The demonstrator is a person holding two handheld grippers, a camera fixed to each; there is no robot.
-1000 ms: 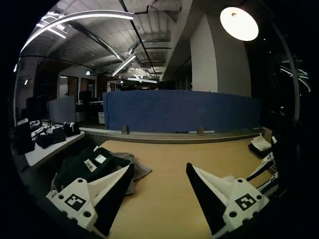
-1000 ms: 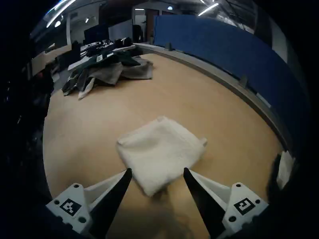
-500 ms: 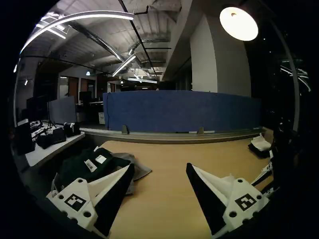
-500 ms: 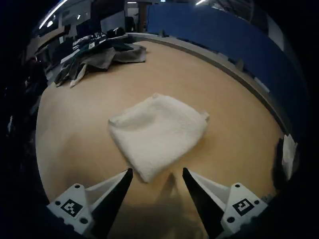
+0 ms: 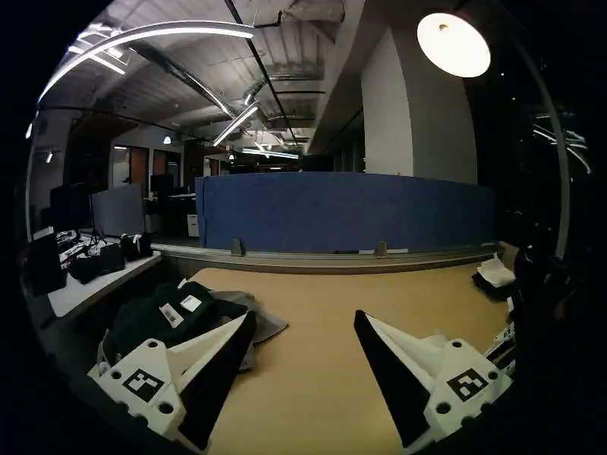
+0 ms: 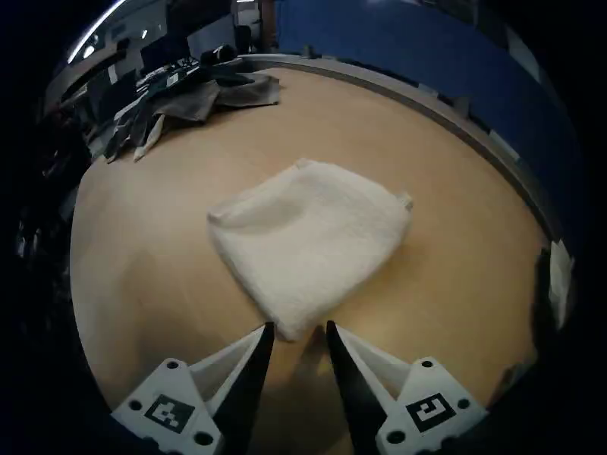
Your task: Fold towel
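Sets the right claw low at the near corner of the folded white towel, flat on the worktop. Fingers nearly closed, corner between them, not clearly pinched, likely for one more fold. Holds the left claw wide open, empty, seemingly waiting. Beyond: dark clothes pile, blue partition, dim office.
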